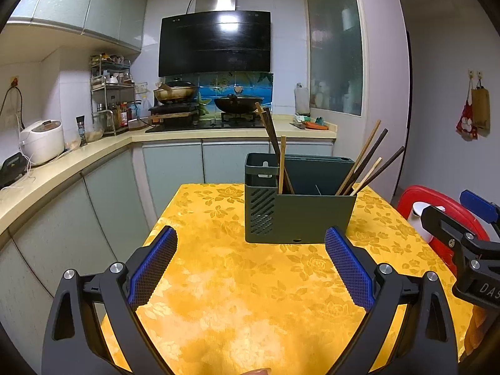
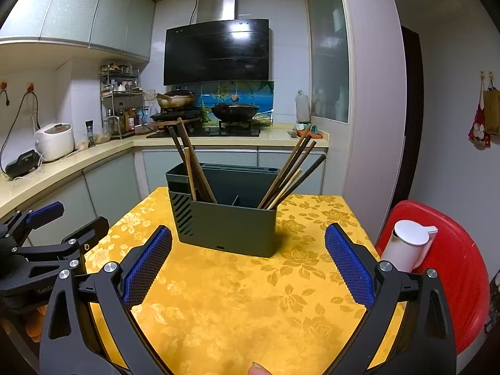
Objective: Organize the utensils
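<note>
**Facing the holder: both tongs apart, chopsticks ahead in two bunches**

Sitting on a small tabletop [image 2: 237, 306] under a yellow flowered cloth is the task's thing: a dark green utensil holder [image 2: 229, 225], upright, toward the far end. Kitchen behind: pale counter running along the left and back walls, black range hood [image 1: 215, 43] above two pans on the stove, rice cooker [image 1: 42, 140] far left, spice rack beside it. Red plastic stool [image 2: 453, 268] to the right of the tabletop with a white jug [image 2: 406, 245] on it.

Key relation. Holder lies straight ahead of both tongs, well clear of the fingertips. Its long side runs left to right across the view. From the left wrist view it sits ahead and a little right; from the right wrist view it sits ahead and a little left. So it stands between the two, neither clearly nearer.

Contents. Left bunch of chopsticks [image 2: 190, 162] leans up and left, by the slotted end. Right bunch of chopsticks [image 2: 290, 175] fans up and right at the opposite end. Mixed dark and light wood in each. Middle section looks empty, with one thin divider showing. Long axes are steep but tilted, tips apart at the top.

Left tongs [image 1: 251, 247]: jaws wide apart, nothing between them. Right tongs [image 2: 248, 243]: likewise apart and empty. Each shows at the edge of the other's view.

Judgement: sorting not visibly begun or else nearly settled; cannot tell which. Any pick would call for a reach forward and a grip across a leaning stick, which may drag its neighbours.
</note>
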Demonstrator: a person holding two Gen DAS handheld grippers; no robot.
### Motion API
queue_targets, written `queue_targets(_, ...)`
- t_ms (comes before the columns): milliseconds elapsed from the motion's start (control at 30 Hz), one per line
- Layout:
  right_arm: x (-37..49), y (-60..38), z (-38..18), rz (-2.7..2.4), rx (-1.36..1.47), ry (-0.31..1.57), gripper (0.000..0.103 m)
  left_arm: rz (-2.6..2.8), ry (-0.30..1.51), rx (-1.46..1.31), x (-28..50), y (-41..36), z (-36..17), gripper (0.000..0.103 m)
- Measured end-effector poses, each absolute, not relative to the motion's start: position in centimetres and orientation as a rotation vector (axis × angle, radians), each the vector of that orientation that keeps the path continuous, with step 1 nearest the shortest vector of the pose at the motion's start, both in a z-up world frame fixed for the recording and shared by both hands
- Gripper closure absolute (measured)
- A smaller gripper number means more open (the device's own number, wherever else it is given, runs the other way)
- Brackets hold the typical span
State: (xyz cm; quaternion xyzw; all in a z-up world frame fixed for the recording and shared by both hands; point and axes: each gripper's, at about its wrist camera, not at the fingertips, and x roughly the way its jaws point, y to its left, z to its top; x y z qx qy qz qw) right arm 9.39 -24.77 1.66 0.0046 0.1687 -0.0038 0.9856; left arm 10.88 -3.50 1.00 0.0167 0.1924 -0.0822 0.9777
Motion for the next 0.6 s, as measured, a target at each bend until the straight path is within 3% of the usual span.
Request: queue_targets(600, 8.6, -24.0, 0.8, 0.023, 0.047, 0.329, 0.007, -0.143, 0.324, 0.041, 8.6, -2.8, 0.8, 0.008)
